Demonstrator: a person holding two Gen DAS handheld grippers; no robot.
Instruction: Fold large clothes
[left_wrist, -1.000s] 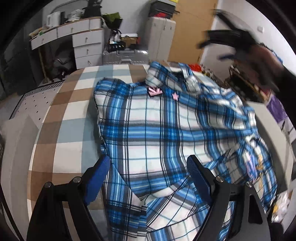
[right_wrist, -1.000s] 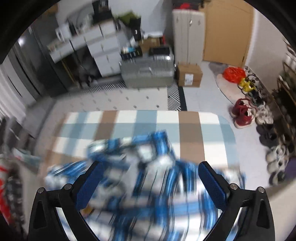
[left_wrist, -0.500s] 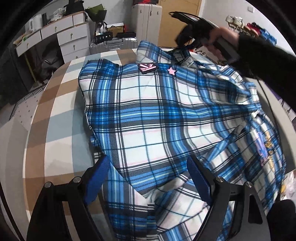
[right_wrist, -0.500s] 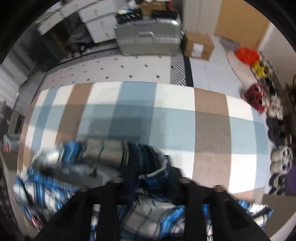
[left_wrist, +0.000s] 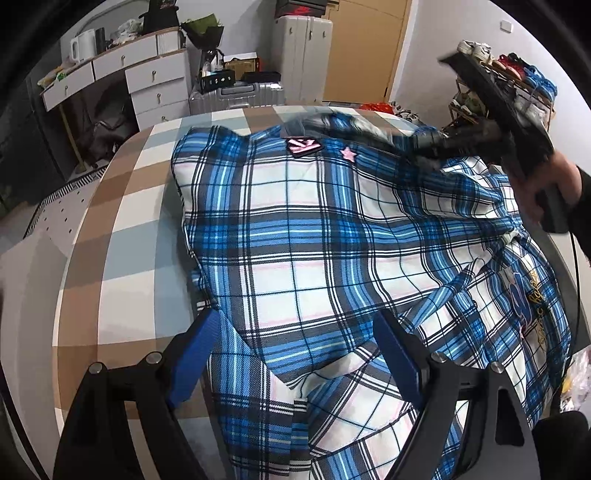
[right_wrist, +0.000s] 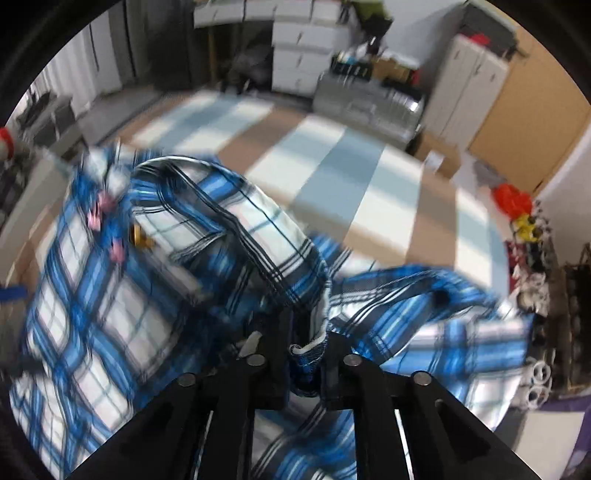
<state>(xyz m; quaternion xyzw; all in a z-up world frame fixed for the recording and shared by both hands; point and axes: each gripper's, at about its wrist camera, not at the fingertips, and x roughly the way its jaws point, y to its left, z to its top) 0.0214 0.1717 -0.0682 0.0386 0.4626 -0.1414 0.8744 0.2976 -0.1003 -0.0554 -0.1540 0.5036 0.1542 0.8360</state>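
Observation:
A large blue and white plaid shirt (left_wrist: 306, 236) with pink patches lies spread on a checked table (left_wrist: 122, 229). My left gripper (left_wrist: 295, 354) is open, its blue pads hovering over the shirt's near edge. My right gripper (right_wrist: 306, 339) is shut on a fold of the shirt (right_wrist: 236, 236) near the collar and lifts it. In the left wrist view the right gripper (left_wrist: 436, 147) shows at the far right of the shirt, held by a hand.
Beyond the table stand a white drawer desk (left_wrist: 147, 85), a silver suitcase (left_wrist: 236, 96), a white cabinet (left_wrist: 303, 55) and a shoe rack (left_wrist: 509, 88). Shoes and a red bag (right_wrist: 513, 199) lie on the floor at the right.
My right gripper came down onto the shirt's collar area, shut on the fabric and is now lifting it. My left gripper stayed open over the near edge.

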